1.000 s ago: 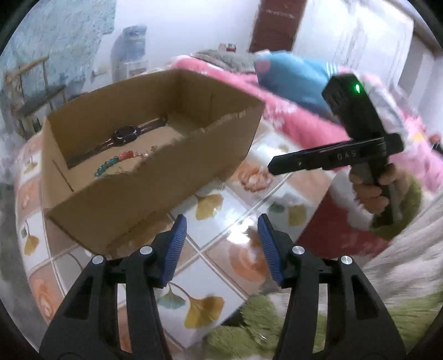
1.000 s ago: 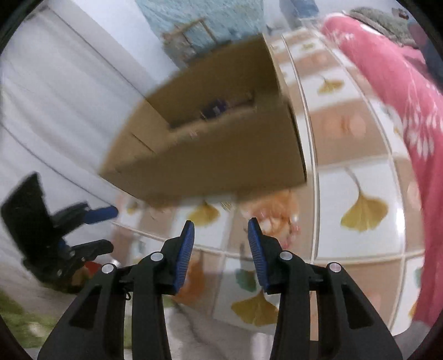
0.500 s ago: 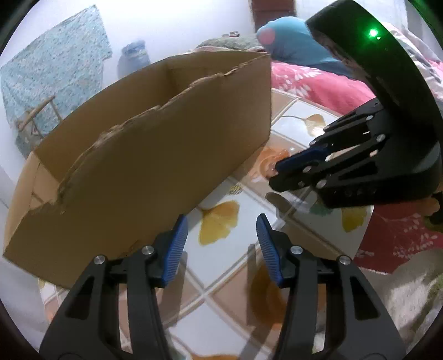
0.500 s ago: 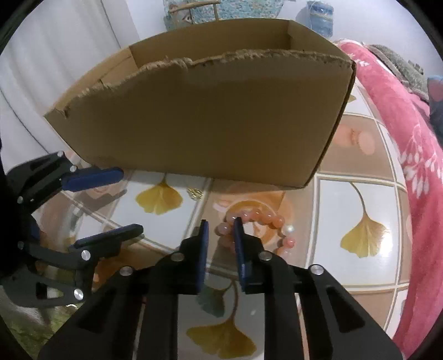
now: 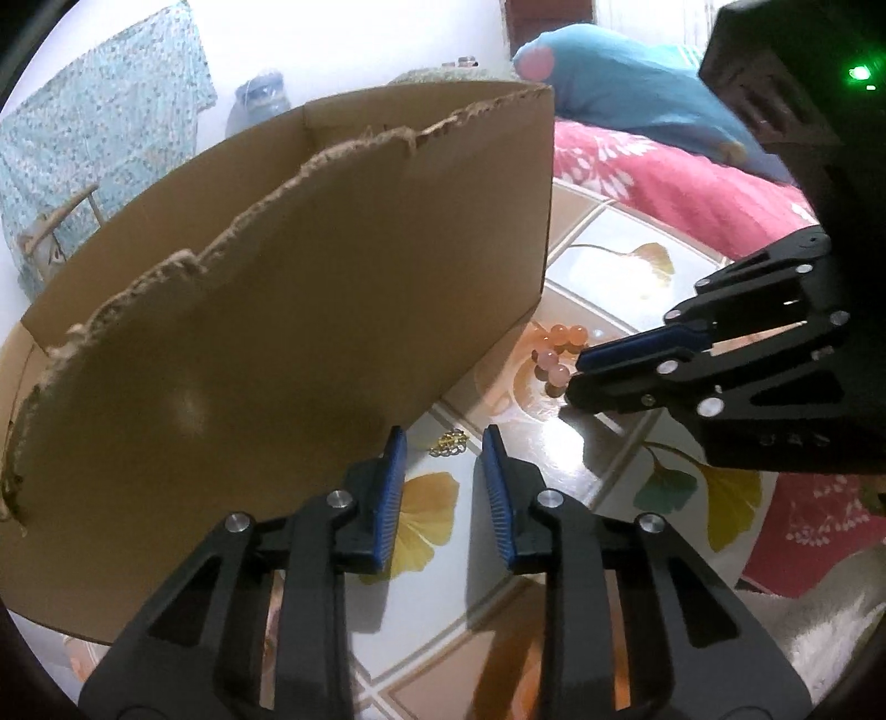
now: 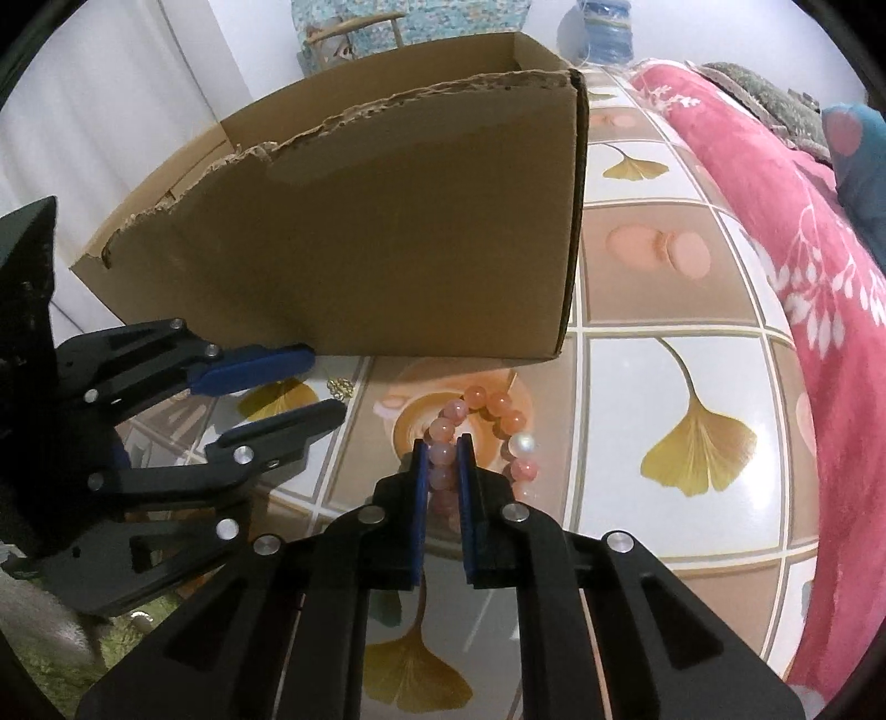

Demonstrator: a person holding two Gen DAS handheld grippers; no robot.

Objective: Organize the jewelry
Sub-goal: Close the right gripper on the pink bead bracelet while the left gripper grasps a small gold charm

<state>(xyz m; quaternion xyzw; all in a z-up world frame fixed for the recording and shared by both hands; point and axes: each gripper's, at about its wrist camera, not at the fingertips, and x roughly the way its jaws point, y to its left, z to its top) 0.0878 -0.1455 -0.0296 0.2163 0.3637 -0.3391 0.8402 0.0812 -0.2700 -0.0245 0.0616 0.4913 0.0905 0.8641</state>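
A pink bead bracelet (image 6: 501, 412) with one white pearl lies on the tiled table (image 6: 692, 382) by the near right corner of the cardboard box (image 6: 387, 221). My right gripper (image 6: 443, 448) is closing its jaws on the bracelet's left side, and the pads press on the beads. A small gold piece of jewelry (image 5: 449, 443) lies against the box's front wall (image 5: 277, 332). My left gripper (image 5: 443, 440) points down at it with its jaws closing, tips either side and apart from it. The box's inside is hidden. The other views also show the bracelet (image 5: 554, 354), the right gripper (image 5: 576, 376), the left gripper (image 6: 326, 382) and the gold piece (image 6: 339, 386).
A pink flowered blanket (image 6: 775, 221) borders the table on the right, with a blue cushion (image 5: 609, 83) on it. A wooden chair (image 6: 354, 27) and a water bottle (image 6: 603, 27) stand behind the box. The two grippers are close together in front of the box.
My left gripper has dropped toward the table in front of the box and its jaws have narrowed. My right jaws have closed onto the bracelet's beads.
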